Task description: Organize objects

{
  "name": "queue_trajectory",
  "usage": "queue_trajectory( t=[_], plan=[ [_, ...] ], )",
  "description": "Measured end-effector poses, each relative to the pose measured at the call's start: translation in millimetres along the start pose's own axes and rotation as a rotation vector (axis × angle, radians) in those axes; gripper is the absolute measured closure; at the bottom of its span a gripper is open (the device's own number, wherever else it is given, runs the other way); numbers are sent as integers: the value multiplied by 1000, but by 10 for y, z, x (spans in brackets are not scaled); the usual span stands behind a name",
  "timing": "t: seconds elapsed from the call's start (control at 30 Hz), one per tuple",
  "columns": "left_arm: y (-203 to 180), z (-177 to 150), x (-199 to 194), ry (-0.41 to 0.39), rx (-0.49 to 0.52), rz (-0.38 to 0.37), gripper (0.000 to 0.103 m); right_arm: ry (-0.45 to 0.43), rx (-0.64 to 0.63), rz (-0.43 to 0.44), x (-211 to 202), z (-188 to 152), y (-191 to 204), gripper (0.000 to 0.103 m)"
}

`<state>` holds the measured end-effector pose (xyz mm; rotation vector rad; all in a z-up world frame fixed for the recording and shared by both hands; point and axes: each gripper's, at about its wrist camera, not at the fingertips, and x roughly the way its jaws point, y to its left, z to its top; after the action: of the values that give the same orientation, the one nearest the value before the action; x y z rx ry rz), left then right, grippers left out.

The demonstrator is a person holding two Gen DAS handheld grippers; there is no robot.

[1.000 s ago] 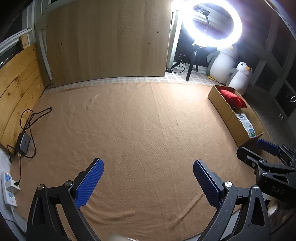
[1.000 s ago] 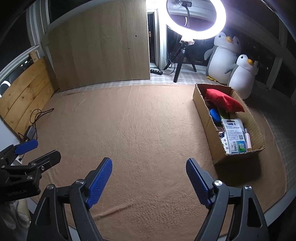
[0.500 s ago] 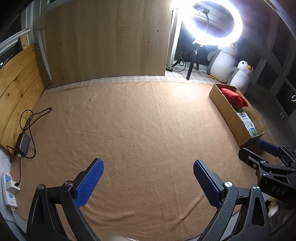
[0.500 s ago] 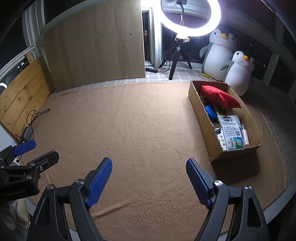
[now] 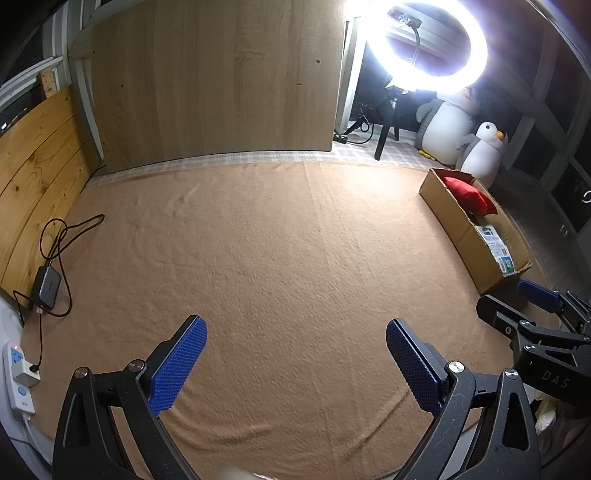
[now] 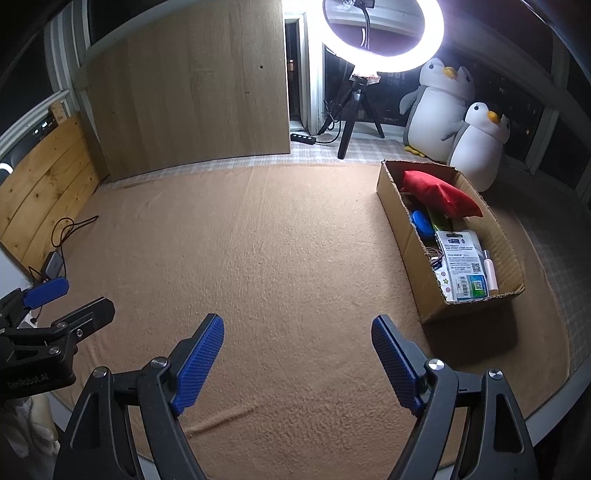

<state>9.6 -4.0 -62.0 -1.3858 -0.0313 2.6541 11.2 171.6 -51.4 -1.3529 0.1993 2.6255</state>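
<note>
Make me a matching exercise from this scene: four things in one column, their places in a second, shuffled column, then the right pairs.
Things:
1. red cushion
2. power strip
3. large penguin plush
4. ring light

Places:
A. on a tripod beyond the brown blanket
B. at the far end of the cardboard box
C. at the blanket's left edge, with a plug in it
D. behind the box, beside a smaller penguin

Pairs: 1-B, 2-C, 3-D, 4-A
</note>
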Motion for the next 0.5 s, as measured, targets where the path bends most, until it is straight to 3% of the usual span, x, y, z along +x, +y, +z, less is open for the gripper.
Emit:
queue_trajectory(
  t=[0.5],
  plan=[
    [2, 46, 20, 0, -4, -1, 3, 3, -2, -3, 22, 38, 19, 24]
  ],
)
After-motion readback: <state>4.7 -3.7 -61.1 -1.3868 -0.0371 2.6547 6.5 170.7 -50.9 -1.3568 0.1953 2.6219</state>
